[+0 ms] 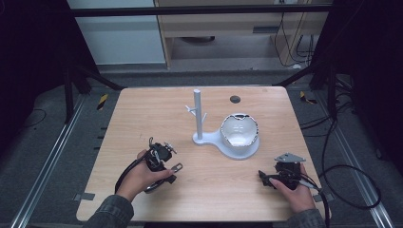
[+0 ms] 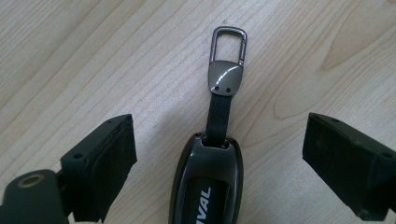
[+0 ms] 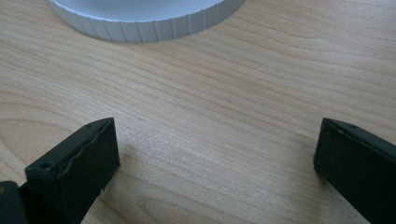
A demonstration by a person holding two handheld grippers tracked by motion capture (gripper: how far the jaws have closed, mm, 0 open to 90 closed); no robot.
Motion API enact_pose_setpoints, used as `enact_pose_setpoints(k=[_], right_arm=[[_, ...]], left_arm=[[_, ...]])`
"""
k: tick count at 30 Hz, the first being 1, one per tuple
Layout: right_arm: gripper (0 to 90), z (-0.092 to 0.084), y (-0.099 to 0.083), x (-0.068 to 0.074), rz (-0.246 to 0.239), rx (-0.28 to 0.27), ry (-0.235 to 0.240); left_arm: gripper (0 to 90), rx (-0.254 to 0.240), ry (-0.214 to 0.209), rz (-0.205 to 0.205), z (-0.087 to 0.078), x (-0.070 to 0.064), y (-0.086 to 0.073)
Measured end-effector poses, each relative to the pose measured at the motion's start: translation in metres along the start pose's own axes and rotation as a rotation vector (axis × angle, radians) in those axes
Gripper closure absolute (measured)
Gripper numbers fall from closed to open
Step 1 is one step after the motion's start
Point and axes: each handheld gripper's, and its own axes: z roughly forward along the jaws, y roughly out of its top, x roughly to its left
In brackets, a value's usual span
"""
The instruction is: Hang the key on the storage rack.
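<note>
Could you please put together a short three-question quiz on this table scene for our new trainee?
1. True or false: the left tongs are shut on the key fob.
2. What stands beside the dish on the white stand: A a post with pegs, B a mug, C a lamp?
3. Fill in: the fob's strap ends in a metal ____.

Key: 1 false, the jaws stand open either side of it; 2 A; 3 clip.

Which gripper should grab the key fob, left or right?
Left. The left gripper is open with the key fob lying on the table between its jaws. The right gripper is open over bare wood near the white stand.
</note>
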Motion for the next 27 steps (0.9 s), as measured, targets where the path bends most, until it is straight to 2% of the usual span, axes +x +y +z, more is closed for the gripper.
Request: enact_pose_setpoints(k=[4, 6, 8, 10, 12, 16, 19, 20, 21, 23, 27], right_arm=[[0.5, 0.0, 0.0, 0.0, 0.0, 0.0, 0.0], [0.5, 0.0, 0.0, 0.0, -0.001, 0.0, 0.001], [0.6, 0.0, 0.0, 0.0, -0.002, 0.0, 0.003], [0.5, 0.0, 0.0, 0.0, -0.003, 0.0, 0.004], [0.6, -0.001, -0.001, 0.0, -0.005, 0.0, 0.003], [0.5, -0.001, -0.001, 0.0, -0.004, 0.0, 0.002], [0.5, -0.001, -0.001, 0.0, -0.005, 0.0, 0.003], [0.5, -0.001, -0.001, 0.0, -0.005, 0.0, 0.003], [0.5, -0.001, -0.001, -0.001, -0.005, 0.0, 0.004], [0.5, -0.001, -0.001, -0.001, -0.006, 0.0, 0.004], [0.5, -0.001, -0.001, -0.001, -0.006, 0.0, 0.004]], left_arm=[[11.3, -0.004, -0.008, -0.011, 0.0, 0.003, 0.004], [13.2, 0.026, 0.018, -0.012, 0.0, 0.005, 0.01], [14.0, 0.029, 0.021, -0.01, -0.001, 0.007, 0.012], [15.3, 0.014, 0.022, -0.035, -0.002, 0.01, 0.014], [16.5, 0.024, 0.021, -0.042, -0.004, 0.011, 0.015], [18.9, 0.037, 0.017, -0.034, -0.005, 0.009, 0.015], [22.6, 0.079, 0.004, -0.011, -0.001, 0.007, 0.014], [24.4, 0.079, 0.004, -0.011, -0.001, 0.007, 0.014], [25.9, 0.103, 0.001, 0.001, 0.002, 0.007, 0.014], [29.8, 0.12, -0.004, 0.007, 0.005, 0.008, 0.013], [37.5, 0.141, -0.007, 0.015, 0.009, 0.01, 0.013]])
